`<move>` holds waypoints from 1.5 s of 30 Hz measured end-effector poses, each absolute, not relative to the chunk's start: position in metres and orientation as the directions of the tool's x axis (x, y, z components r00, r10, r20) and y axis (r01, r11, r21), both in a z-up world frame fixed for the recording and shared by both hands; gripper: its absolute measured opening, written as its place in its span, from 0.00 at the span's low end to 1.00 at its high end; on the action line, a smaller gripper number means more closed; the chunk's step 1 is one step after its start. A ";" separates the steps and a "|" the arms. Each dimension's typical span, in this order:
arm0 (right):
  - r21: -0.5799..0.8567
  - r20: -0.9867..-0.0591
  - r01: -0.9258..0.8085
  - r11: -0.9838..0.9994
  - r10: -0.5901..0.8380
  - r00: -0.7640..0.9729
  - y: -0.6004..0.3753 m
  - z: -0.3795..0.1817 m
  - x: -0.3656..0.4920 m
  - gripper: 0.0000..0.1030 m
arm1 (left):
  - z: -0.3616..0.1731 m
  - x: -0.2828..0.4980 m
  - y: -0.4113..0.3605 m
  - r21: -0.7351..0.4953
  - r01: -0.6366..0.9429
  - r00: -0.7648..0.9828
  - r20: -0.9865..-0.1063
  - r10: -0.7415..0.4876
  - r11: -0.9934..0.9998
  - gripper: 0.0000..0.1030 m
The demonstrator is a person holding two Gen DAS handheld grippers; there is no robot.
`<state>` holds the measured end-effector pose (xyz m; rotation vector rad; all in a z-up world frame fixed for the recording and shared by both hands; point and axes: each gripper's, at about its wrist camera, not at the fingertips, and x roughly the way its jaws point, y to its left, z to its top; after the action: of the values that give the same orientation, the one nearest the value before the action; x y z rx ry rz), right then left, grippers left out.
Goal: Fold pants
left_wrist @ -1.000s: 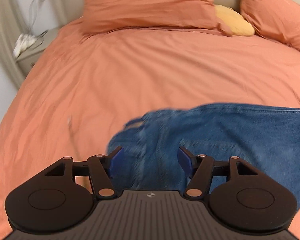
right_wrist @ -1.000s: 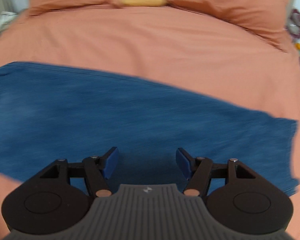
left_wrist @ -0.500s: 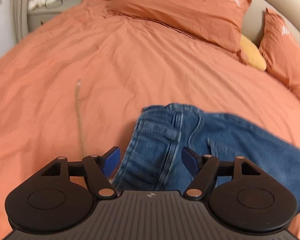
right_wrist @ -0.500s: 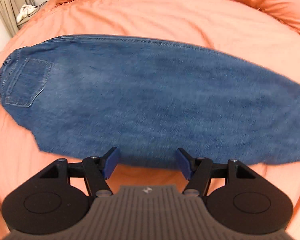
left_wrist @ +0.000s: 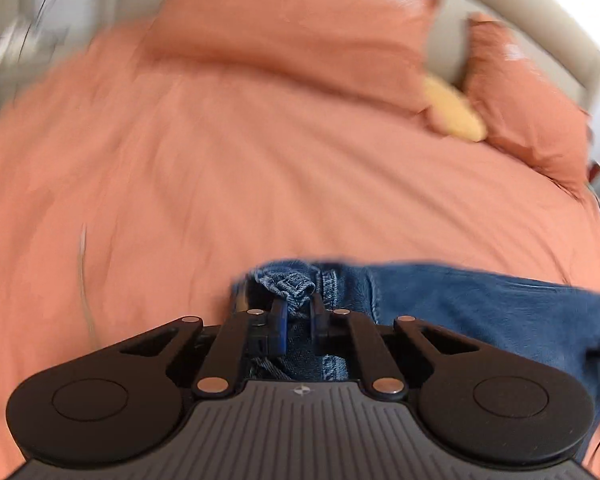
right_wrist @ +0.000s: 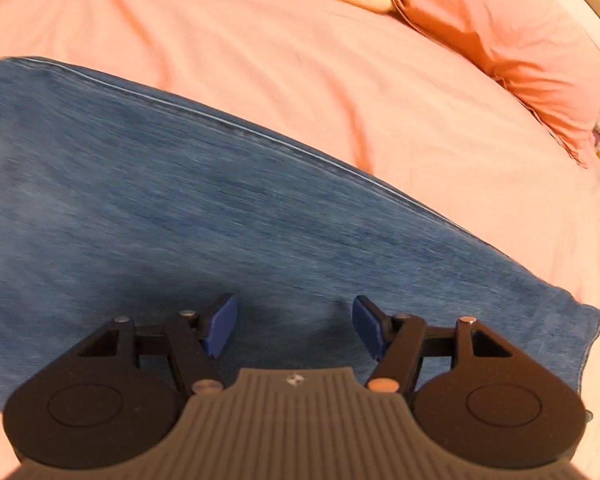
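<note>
L gripper: jaws closing, nipping bunched waistband of blue denim pants. R gripper: fingers approx. half-open over pant leg, empty.

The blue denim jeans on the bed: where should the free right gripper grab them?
Probably at the hem edge of the blue denim jeans, coming in from the foot-end side. The cloth lies flat on the orange duvet, so only an edge fits between the right gripper's open jaws.

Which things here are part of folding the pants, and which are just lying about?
Job: jeans; left gripper, closing on the waistband; right gripper, open above the leg.
Lying about: orange pillows; yellow cushion; orange bedcover.
</note>
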<state>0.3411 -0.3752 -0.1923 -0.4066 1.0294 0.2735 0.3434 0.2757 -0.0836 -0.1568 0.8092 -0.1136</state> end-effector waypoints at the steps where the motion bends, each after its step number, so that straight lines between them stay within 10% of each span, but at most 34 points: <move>1: -0.197 -0.872 -0.395 0.897 0.024 0.488 -0.382 -0.195 0.346 0.59 | -0.072 0.342 0.271 -0.165 0.070 0.716 -0.679 -0.164 0.984 0.10; 25: -0.074 -0.791 0.181 0.981 -0.169 0.588 -0.707 -0.151 0.401 0.47 | -0.125 0.396 0.235 0.107 -0.152 0.502 -0.848 0.170 0.983 0.25; 36: 0.124 -0.774 0.221 0.967 -0.045 0.632 -0.761 -0.211 0.463 0.47 | -0.129 0.406 0.212 0.242 -0.198 0.452 -0.837 0.307 0.950 0.27; 38: 0.131 -0.775 0.207 0.969 -0.030 0.631 -0.760 -0.220 0.471 0.33 | -0.129 0.408 0.210 0.258 -0.202 0.443 -0.836 0.323 0.945 0.28; 39: 0.114 -0.782 0.202 0.973 -0.037 0.622 -0.759 -0.224 0.473 0.09 | -0.130 0.409 0.209 0.267 -0.200 0.441 -0.835 0.330 0.943 0.28; 45: -0.111 -0.764 0.273 0.956 -0.258 0.592 -0.756 -0.221 0.467 0.00 | -0.125 0.404 0.193 0.347 -0.213 0.482 -0.776 0.407 0.913 0.15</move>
<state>0.4671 -0.7556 -0.2206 0.0184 0.8854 -0.3087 0.4041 0.1934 -0.1255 0.2145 0.9994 0.3813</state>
